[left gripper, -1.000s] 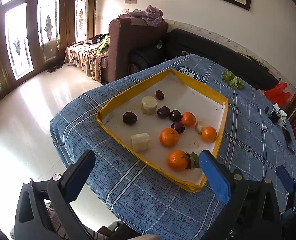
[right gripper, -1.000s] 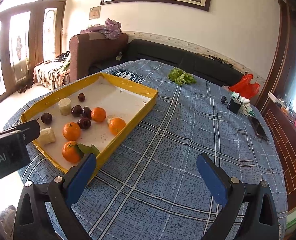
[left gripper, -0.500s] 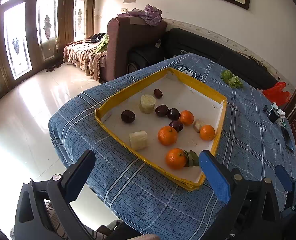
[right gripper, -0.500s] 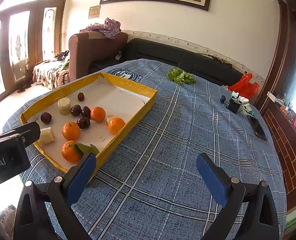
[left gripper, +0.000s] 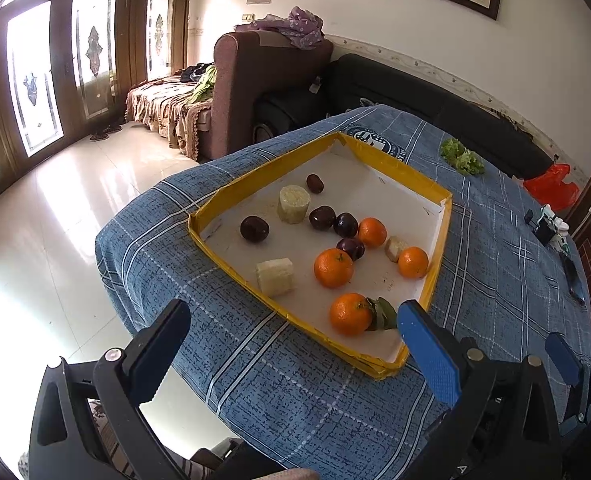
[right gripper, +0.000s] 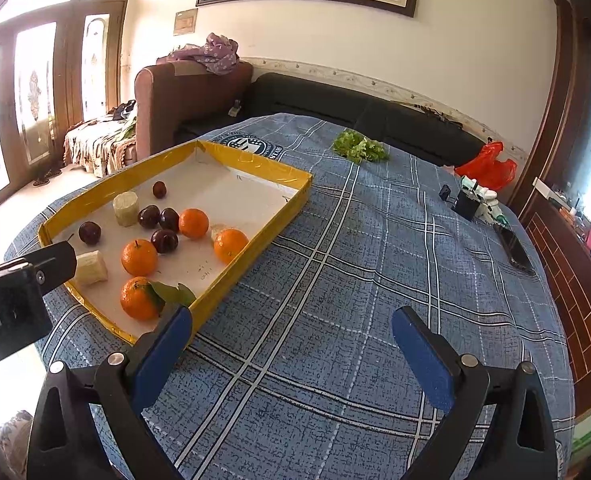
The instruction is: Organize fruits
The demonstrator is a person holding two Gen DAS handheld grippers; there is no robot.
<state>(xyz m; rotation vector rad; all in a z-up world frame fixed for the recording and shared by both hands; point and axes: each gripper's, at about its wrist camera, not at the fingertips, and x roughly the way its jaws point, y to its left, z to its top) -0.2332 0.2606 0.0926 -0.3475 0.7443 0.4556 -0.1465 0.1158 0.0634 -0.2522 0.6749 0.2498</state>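
Note:
A yellow-rimmed white tray (left gripper: 231, 196) (right gripper: 255, 166) lies on the blue plaid table. It holds several oranges, one with leaves (left gripper: 350, 314) (right gripper: 138, 298), several dark plums (left gripper: 254, 228) (right gripper: 89, 233) and pale cut chunks (left gripper: 275, 277) (right gripper: 91, 268). My left gripper (left gripper: 295, 344) is open and empty above the table's near edge, short of the tray. My right gripper (right gripper: 291, 344) is open and empty over bare cloth, to the right of the tray's near corner.
Green lettuce (right gripper: 359, 148), a red bag (right gripper: 487, 166), a small black-and-white gadget (right gripper: 471, 202) and a dark phone (right gripper: 515, 248) lie on the table's far right. Sofas stand behind the table. Tiled floor drops off to the left (left gripper: 55, 220).
Both grippers have drifted back slightly from the tray, which sits a little farther in the views. Nothing on the table moved and both stay open.

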